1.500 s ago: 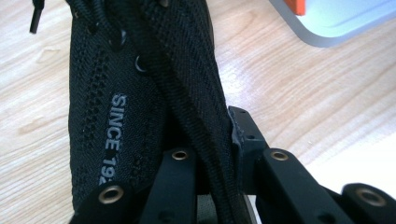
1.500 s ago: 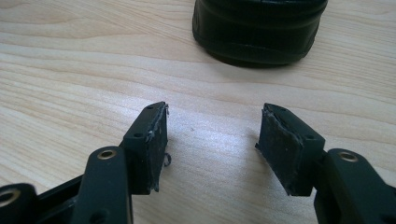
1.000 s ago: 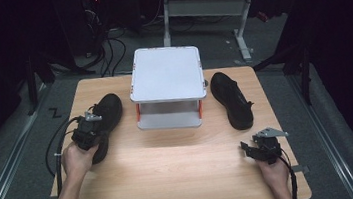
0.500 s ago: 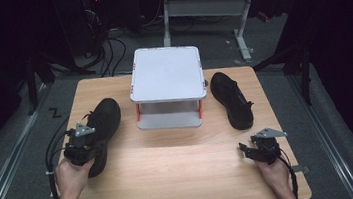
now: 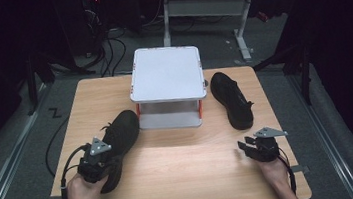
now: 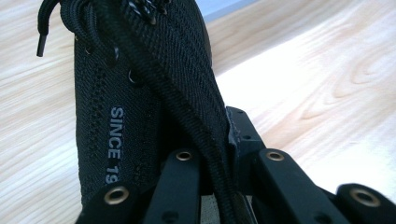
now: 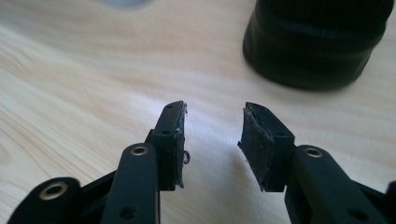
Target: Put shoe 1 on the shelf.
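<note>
High view: a wooden tabletop is seen from above, with a person's forearms entering from the bottom edge.
Left gripper: held in the left hand near the tabletop's front left; its jaws are pinched on the heel collar of a black knit sneaker.
Left gripper view: the left sneaker's mesh upper, laces and white lettering reading "SINCE 19" are seen close up, with the collar fabric clamped between the jaws.
Left sneaker position: it lies left of centre, its toe pointing toward the front left corner of a white two-tier rack with orange posts; whether toe and rack touch cannot be told.
Right gripper: held in the right hand near the front right, apart from everything.
Right gripper view: the jaws are spread with nothing between them, above bare wood; the rounded end of the second black sneaker sits just ahead.
Right sneaker: it rests flat on the tabletop just right of the rack.
Step in hand: judged to be handling the left sneaker by its collar, probably toward the rack.
Next move: a firm pinch is likely needed so the soft collar does not slip, and the toe would have to be lined up with the lower shelf opening.
</note>
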A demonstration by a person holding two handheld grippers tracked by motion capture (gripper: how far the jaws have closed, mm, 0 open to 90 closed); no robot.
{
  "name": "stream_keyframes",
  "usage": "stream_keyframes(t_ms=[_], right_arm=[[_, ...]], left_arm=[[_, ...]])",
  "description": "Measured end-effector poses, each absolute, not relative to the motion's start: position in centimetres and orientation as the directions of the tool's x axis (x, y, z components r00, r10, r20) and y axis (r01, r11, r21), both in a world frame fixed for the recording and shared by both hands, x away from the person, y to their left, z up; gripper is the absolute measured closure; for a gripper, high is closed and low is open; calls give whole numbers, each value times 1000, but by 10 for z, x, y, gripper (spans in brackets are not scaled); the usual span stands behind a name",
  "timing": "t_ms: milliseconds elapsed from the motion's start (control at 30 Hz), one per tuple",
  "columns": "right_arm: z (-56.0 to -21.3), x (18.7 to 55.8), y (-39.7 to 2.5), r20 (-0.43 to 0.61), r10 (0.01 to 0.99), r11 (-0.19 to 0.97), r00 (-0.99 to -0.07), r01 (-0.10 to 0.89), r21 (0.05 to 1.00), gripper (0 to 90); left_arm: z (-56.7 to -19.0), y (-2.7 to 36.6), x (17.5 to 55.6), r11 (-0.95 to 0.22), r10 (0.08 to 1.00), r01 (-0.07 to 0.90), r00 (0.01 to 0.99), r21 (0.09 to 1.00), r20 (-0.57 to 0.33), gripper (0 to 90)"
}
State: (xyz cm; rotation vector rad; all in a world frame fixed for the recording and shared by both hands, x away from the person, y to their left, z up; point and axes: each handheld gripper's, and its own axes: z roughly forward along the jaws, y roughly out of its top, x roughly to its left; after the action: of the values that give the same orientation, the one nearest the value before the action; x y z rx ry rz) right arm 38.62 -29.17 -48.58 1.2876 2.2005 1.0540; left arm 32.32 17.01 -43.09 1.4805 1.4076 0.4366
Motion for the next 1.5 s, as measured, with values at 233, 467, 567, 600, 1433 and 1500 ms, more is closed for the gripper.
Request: stream_keyframes(t_ms=[233,467,567,600,1433,1500], right_arm=[[-471,396,-275,114,808,300,-578,570,765,542],[-452,409,-255,138,785,295,-604,560,774,544],[-439,415,-246,120,779,318,-615,553,770,505],[-436,417,-243,126,771,316,-624,547,775,484],[-336,481,-169,-35,705,375,-708,331,866,631],[-334,489,-160,-52,707,396,-705,334,855,611]], left_arm=[[-435,142,328,143,881,547,309,825,-358,836],[-442,120,335,132,865,563,337,816,-373,836],[-446,114,343,138,864,571,330,810,-380,836],[-446,112,345,142,864,573,326,807,-384,836],[-431,77,398,143,903,551,268,822,-337,836],[-431,74,405,138,906,545,267,827,-327,835]])
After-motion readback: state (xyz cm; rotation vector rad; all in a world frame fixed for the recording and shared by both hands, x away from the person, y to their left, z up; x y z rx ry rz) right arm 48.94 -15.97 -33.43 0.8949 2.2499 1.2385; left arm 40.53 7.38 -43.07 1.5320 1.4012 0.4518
